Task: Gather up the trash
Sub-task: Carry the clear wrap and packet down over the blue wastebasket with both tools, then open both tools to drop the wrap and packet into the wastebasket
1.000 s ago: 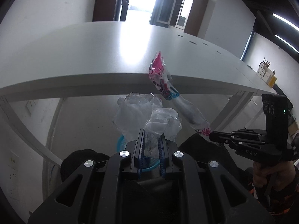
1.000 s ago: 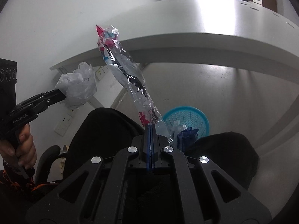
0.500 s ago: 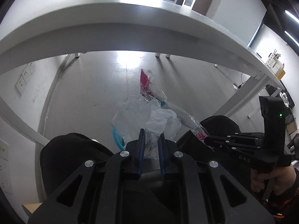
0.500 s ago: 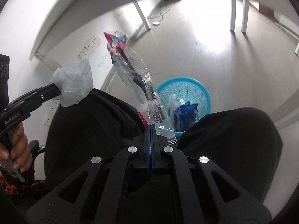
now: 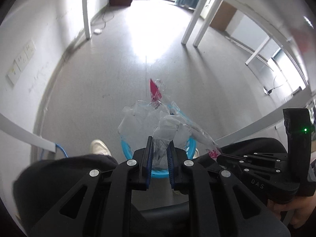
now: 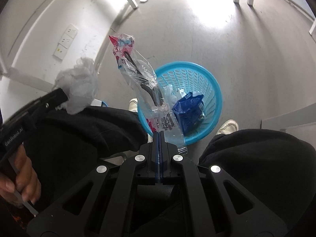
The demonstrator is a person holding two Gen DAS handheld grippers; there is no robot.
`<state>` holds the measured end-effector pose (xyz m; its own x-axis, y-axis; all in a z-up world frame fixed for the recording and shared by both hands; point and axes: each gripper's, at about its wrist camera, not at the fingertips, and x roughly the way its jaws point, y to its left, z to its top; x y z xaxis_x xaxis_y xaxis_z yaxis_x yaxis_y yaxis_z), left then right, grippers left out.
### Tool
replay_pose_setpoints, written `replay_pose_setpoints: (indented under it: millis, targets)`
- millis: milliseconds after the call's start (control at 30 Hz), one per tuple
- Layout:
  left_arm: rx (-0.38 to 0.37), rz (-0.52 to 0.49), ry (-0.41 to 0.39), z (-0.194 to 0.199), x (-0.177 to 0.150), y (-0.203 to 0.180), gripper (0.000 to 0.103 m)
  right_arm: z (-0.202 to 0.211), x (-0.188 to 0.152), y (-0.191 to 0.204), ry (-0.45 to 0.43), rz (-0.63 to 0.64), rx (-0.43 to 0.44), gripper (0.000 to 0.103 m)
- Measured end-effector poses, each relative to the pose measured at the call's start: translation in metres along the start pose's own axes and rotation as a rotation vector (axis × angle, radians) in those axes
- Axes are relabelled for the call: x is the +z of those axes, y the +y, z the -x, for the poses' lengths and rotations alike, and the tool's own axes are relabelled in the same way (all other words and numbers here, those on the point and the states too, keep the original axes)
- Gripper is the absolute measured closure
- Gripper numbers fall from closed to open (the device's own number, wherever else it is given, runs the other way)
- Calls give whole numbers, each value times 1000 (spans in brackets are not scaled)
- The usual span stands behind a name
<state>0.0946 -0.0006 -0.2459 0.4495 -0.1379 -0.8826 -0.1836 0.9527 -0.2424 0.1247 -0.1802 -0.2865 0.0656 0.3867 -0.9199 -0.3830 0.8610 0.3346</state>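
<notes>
1. Held: crumpled clear plastic bag [image 5: 156, 126] pinched between the fingers of the left gripper [image 5: 159, 154], above the near rim of the blue mesh wastebasket [image 6: 197, 75] on the floor [image 5: 118, 69].
2. Clamped shut: right gripper [image 6: 159, 138] on the lower end of a long clear snack wrapper [image 6: 138, 75] with pink print, slanted up and left over the basket's left rim.
3. Already inside the basket: a blue packet [image 6: 187, 106] and some clear film.
4. Judged best: carry both grippers over the basket's centre before letting go, since light film drifts.
5. Judged wise: tip the long wrapper downward first, lest it catch the rim and fall between the shoes [image 6: 227, 126]
</notes>
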Motion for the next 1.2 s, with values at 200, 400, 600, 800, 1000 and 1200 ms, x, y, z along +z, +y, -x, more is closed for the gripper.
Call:
replay_pose_setpoints:
  millis: [200, 400, 600, 800, 1000, 1200]
  targets:
    - [-30, 89, 82, -49, 12, 16, 90, -42, 24, -12, 82, -60, -38, 103]
    - [-44, 180, 152, -88, 23, 24, 90, -83, 41, -18, 156, -80, -90, 102]
    - [-47, 221, 187, -113, 30, 28, 90, -110, 49, -28, 213, -126, -98, 103]
    - [-62, 204, 204, -122, 32, 28, 84, -121, 53, -34, 222, -147, -105, 96]
    - [-66, 229, 140, -114, 36, 31, 53, -114, 52, -34, 200, -133, -82, 87]
    - [-52, 222, 115, -90, 28, 30, 53, -86, 43, -12, 127, -39, -99, 74]
